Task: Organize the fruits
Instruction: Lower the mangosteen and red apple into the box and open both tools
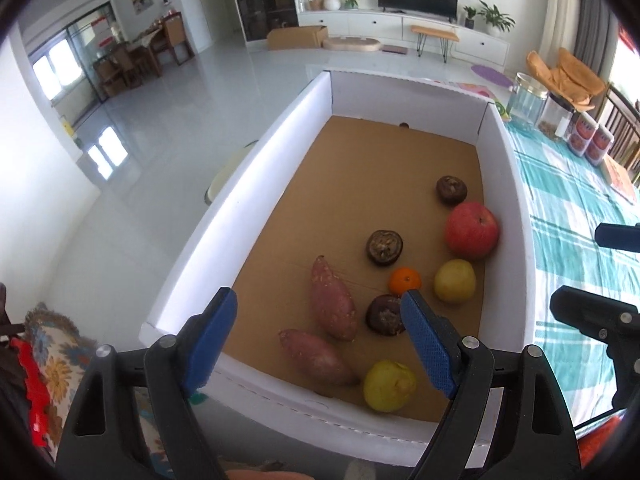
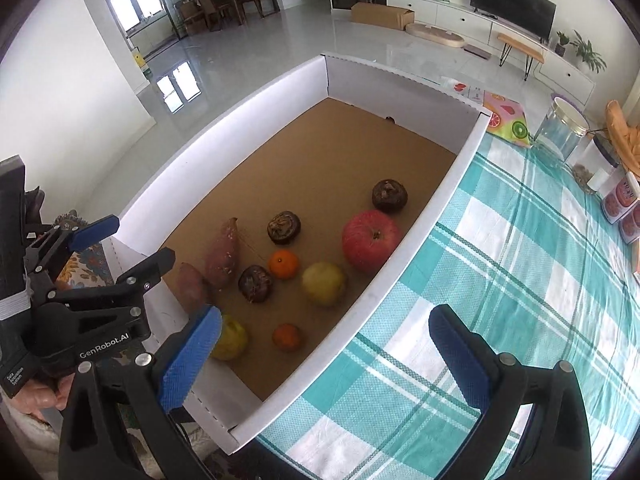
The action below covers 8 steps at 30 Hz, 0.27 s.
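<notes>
A white cardboard box [image 1: 256,184] [image 2: 420,220] with a brown floor holds a red apple [image 1: 472,230] [image 2: 370,240], two sweet potatoes [image 1: 334,300] [image 2: 224,252], yellow fruits [image 1: 455,281] [image 2: 324,283], small oranges [image 1: 405,281] [image 2: 283,264] and dark brown round fruits [image 1: 384,247] [image 2: 284,227]. My left gripper [image 1: 320,312] is open and empty above the box's near end. My right gripper [image 2: 324,344] is open and empty over the box's near right wall; it shows at the left wrist view's right edge [image 1: 592,280]. The left gripper shows at the left of the right wrist view [image 2: 120,240].
The box stands on a table with a teal checked cloth [image 1: 568,248] [image 2: 520,260]. Glass jars [image 1: 526,98] [image 2: 560,132] and printed cartons [image 1: 592,142] [image 2: 620,204] stand at its far right. A floral cushion [image 1: 56,360] lies left of the box.
</notes>
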### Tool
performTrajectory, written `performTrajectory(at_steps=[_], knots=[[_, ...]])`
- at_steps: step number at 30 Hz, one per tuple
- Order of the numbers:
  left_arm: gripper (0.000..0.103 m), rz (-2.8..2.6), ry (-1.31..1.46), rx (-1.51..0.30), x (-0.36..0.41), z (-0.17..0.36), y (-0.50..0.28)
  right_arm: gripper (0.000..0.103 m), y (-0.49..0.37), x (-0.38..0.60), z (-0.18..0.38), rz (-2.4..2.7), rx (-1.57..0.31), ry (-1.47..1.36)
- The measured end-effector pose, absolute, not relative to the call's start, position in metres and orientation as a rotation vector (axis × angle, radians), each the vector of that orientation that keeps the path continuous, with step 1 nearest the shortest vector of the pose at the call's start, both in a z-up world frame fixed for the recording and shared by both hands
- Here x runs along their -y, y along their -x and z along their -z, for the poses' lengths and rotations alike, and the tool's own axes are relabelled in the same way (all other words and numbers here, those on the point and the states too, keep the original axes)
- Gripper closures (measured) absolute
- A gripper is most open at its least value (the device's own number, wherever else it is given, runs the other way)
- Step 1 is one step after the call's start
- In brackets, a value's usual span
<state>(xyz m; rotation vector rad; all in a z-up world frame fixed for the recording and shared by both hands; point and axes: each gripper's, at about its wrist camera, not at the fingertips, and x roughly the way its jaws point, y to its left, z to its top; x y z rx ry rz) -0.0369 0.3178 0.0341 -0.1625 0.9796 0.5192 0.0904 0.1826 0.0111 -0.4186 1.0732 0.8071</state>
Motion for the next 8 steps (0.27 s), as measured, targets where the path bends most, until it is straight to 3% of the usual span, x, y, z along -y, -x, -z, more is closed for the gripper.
performTrajectory(at_steps=[8], knots=[[0.013,-0.47,0.21,-0.935,-0.3147,-0.0399,0.04,0.0,-0.0789,-0.1865,-0.0136,-0.828,-1.055,0.421]])
